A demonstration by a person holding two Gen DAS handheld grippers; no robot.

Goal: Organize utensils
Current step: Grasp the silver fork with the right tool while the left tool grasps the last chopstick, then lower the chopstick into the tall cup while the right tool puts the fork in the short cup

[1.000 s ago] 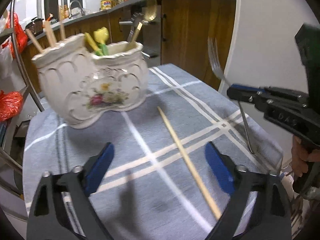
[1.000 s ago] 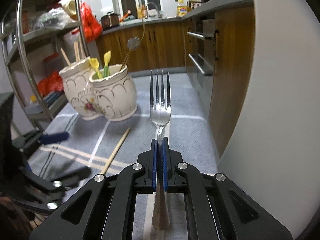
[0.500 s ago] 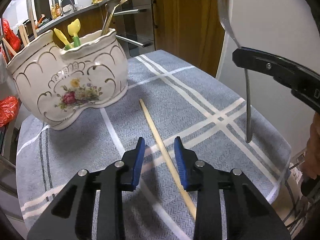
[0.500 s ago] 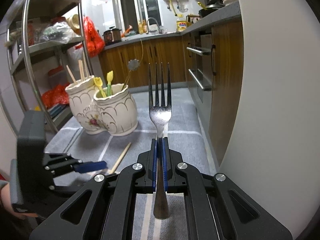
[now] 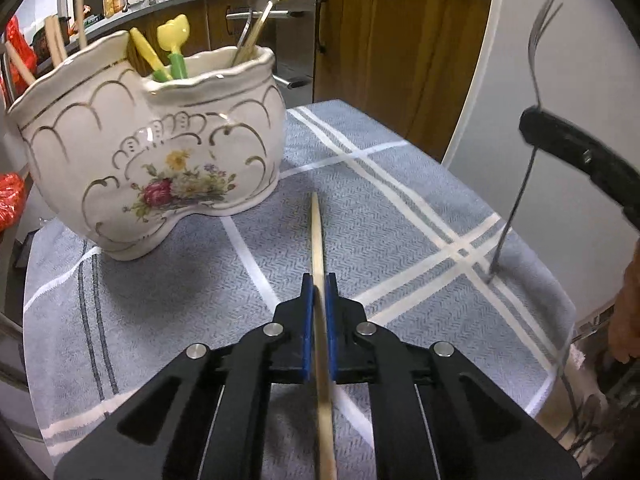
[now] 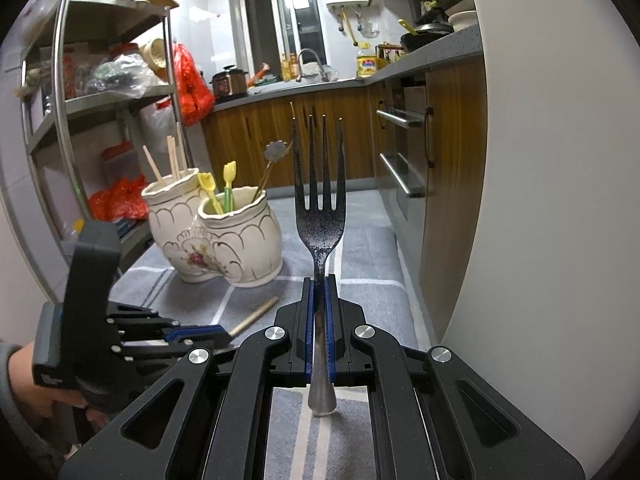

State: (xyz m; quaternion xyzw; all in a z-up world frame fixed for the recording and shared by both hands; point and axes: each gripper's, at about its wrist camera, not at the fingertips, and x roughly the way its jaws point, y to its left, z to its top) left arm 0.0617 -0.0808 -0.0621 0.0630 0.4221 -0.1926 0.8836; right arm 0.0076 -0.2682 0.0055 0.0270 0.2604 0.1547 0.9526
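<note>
Unlabelled floral ceramic holder (image 5: 152, 160), no legible writing.

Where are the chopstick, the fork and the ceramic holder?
chopstick (image 5: 317, 236), left wrist view, bare shaft ahead of the pads.
fork (image 6: 323, 227), right wrist view, neck below the tines.
ceramic holder (image 5: 176, 168), left wrist view, flowered front.

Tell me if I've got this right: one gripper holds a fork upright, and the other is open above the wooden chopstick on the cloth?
Not quite. The left gripper is shut on the wooden chopstick, as the left wrist view shows. The right gripper does hold the fork upright.
</note>
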